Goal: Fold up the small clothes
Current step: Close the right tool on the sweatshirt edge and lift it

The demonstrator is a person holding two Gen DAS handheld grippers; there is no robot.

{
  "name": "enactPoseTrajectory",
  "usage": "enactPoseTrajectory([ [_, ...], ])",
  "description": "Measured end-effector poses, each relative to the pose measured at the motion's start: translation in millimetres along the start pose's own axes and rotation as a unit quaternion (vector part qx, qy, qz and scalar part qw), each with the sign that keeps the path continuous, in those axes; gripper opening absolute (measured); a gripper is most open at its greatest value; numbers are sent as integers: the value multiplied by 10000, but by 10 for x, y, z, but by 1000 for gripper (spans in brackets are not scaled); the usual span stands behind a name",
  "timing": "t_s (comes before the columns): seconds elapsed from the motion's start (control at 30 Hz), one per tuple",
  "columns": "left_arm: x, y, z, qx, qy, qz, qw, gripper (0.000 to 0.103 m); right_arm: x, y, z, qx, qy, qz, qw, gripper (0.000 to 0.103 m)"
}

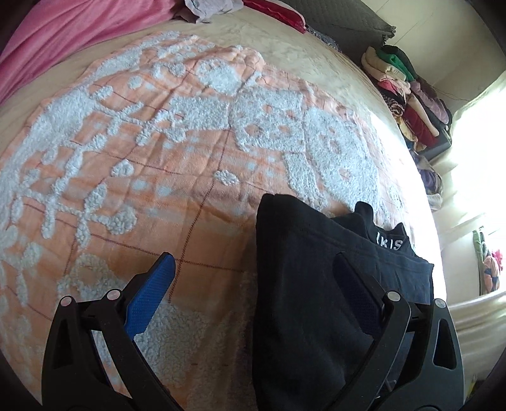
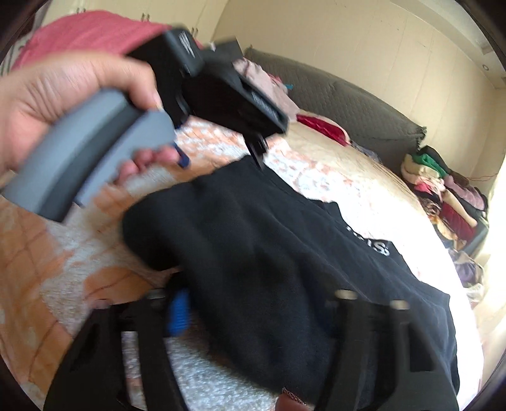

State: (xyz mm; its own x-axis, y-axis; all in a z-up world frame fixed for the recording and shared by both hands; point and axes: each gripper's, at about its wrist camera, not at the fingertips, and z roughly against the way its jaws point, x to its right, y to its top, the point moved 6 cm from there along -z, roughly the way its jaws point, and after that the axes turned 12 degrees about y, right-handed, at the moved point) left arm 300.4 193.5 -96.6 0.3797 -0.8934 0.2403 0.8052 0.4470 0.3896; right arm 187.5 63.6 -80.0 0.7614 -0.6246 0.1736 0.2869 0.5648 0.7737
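A black garment [image 1: 300,268] with white lettering [image 1: 389,243] lies folded on an orange and white fleece blanket [image 1: 158,142] on a bed. My left gripper [image 1: 256,281] hovers open over the garment's left edge. Its blue pad [image 1: 151,297] is above the blanket and its other finger [image 1: 354,284] above the cloth. In the blurred right wrist view the garment [image 2: 253,237] bunches up between the fingers of my right gripper [image 2: 262,309]. That gripper's blue pad [image 2: 178,313] sits against the cloth's edge, and the other pad is hidden. A hand [image 2: 47,104] holds the left gripper's grey handle [image 2: 95,158] above the garment.
A pink cover [image 1: 63,31] lies along the bed's far left. Loose clothes [image 1: 208,9] and a red cushion [image 2: 322,126] sit by the grey headboard [image 2: 348,95]. A stack of folded clothes [image 1: 411,104] stands beyond the bed's right edge, near a bright window.
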Motion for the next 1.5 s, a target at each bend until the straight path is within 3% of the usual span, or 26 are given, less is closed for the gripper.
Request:
enactPoseTrajectory([
  [0.03, 20, -22, -31, -53, -4, -42, 10000, 93, -22, 17, 45, 64, 44, -27, 10000, 28],
  [0.07, 36, -45, -56, -87, 24, -84, 9999, 93, -19, 29, 84, 136, 94, -78, 9998, 11],
  [0.2, 121, -97, -85, -113, 38, -140, 9998, 93, 3, 66, 187, 243, 208, -288, 9991, 8],
  [0.33, 317, -151, 1, -94, -567, -78, 9983, 92, 35, 92, 294, 407, 220, -448, 9979, 7],
  [0.43, 520, -221, 77, -105, -719, -193, 9972, 77, 105, 114, 366, 569, 185, -564, 9966, 7],
  [0.5, 652, -264, 134, -35, -646, -341, 9973, 57, 147, 118, 443, 665, 152, -664, 9955, 7],
  [0.6, 842, -315, 274, 200, -445, -591, 9971, 38, 237, 107, 586, 818, 80, -831, 9931, 7],
  [0.67, 965, -346, 366, 291, -451, -696, 9961, 31, 321, 86, 692, 939, 22, -982, 9907, 7],
  [1.13, 2000, -549, 701, 762, -110, -1503, 9856, 31, 923, -270, 1361, 1364, -299, -1883, 9721, 6],
  [1.5, 2570, -734, 566, 690, 61, -1933, 9787, 31, 1206, -626, 1595, 1326, -425, -2377, 9613, 6],
])
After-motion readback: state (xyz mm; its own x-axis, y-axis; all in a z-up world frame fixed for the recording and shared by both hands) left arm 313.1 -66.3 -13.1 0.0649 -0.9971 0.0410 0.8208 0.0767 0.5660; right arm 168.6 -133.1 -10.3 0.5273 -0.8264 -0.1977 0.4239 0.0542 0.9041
